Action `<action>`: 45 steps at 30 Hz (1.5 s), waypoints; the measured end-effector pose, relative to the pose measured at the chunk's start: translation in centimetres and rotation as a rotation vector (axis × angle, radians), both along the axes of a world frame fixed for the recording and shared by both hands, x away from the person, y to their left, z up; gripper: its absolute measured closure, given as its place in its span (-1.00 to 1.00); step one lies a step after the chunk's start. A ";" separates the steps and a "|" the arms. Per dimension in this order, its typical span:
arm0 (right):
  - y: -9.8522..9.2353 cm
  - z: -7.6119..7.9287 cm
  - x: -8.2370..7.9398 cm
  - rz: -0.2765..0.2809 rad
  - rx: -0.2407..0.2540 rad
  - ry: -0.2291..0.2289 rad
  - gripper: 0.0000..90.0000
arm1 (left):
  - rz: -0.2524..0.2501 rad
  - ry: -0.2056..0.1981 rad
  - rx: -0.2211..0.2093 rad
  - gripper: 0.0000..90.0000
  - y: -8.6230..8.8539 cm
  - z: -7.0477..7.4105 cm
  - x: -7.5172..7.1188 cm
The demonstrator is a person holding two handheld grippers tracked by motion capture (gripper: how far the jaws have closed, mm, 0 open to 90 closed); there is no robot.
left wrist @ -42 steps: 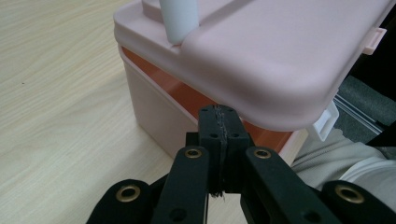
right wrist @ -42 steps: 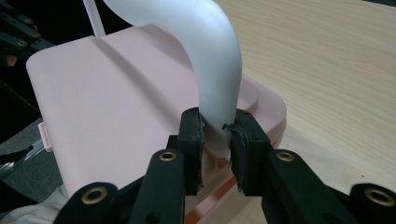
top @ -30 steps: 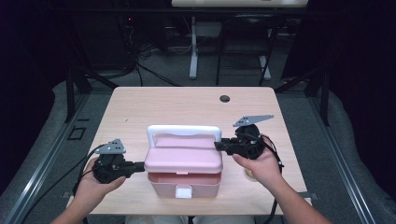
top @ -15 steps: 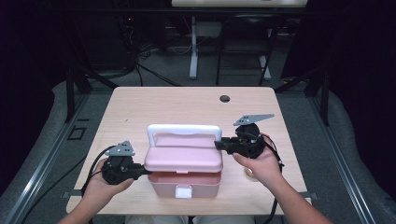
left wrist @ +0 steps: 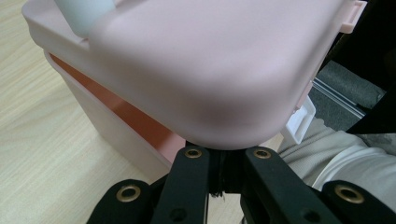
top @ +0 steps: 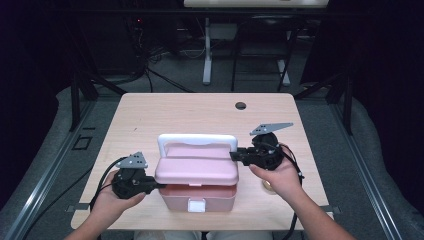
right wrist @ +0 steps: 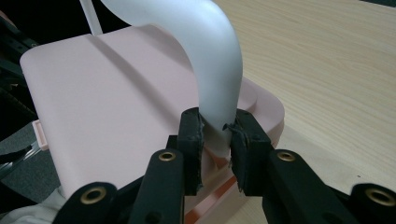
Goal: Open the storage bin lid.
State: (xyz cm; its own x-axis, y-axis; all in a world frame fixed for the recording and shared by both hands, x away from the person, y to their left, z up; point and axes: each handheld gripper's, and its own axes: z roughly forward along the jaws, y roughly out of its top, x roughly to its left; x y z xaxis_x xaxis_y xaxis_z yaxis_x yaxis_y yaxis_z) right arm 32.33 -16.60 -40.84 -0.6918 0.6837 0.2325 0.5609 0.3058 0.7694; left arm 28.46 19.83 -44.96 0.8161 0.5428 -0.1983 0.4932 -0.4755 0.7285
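Right gripper view: right gripper [right wrist: 215, 127] clamping white handle [right wrist: 212, 70] at lid's [top: 196, 170] corner, steadying box [top: 197, 195]; left gripper [left wrist: 224, 158], jaws closed empty, wedging under lid's opposite edge, prying.

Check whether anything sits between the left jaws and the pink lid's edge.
Nothing visible does. The left gripper, jaws shut, is tucked directly under the raised corner of the pink plastic box's lid. The right gripper clamps the white handle.
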 end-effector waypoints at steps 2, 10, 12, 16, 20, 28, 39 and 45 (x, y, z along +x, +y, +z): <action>0.0 0.0 0.0 -0.001 0.003 0.004 0.65 | 0.001 -0.002 -0.004 1.00 0.0 0.1 0.0; -0.2 0.0 0.0 -0.007 0.001 -0.002 0.62 | 0.004 -0.007 -0.001 1.00 0.0 0.5 0.0; -0.4 0.1 -0.1 -0.010 0.002 -0.004 0.61 | 0.008 -0.007 -0.002 1.00 0.0 0.6 0.0; -0.8 0.2 -0.2 -0.022 0.000 -0.012 0.61 | 0.010 -0.008 -0.005 1.00 0.0 0.8 0.1; -1.3 0.2 -0.4 -0.035 0.007 -0.018 0.61 | 0.017 -0.010 -0.013 1.00 0.0 1.1 0.2; -1.7 0.0 -1.0 -0.052 -0.024 -0.042 0.67 | 0.022 -0.017 -0.008 1.00 0.0 1.8 0.4; -2.5 -0.5 -1.8 -0.069 -0.052 -0.048 0.84 | 0.036 -0.026 -0.025 1.00 0.0 2.8 0.9; -2.8 -1.4 -2.1 -0.067 -0.052 -0.033 0.92 | 0.044 -0.036 -0.019 1.00 -0.1 3.4 1.3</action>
State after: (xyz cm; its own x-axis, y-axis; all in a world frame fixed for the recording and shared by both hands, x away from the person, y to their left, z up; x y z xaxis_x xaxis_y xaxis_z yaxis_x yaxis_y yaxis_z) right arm 30.23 -19.41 -42.27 -0.6506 0.7394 0.1733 0.5561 0.3084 0.7718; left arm 29.74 19.72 -41.52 0.7984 0.5746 -0.1802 0.4867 -0.4396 0.7549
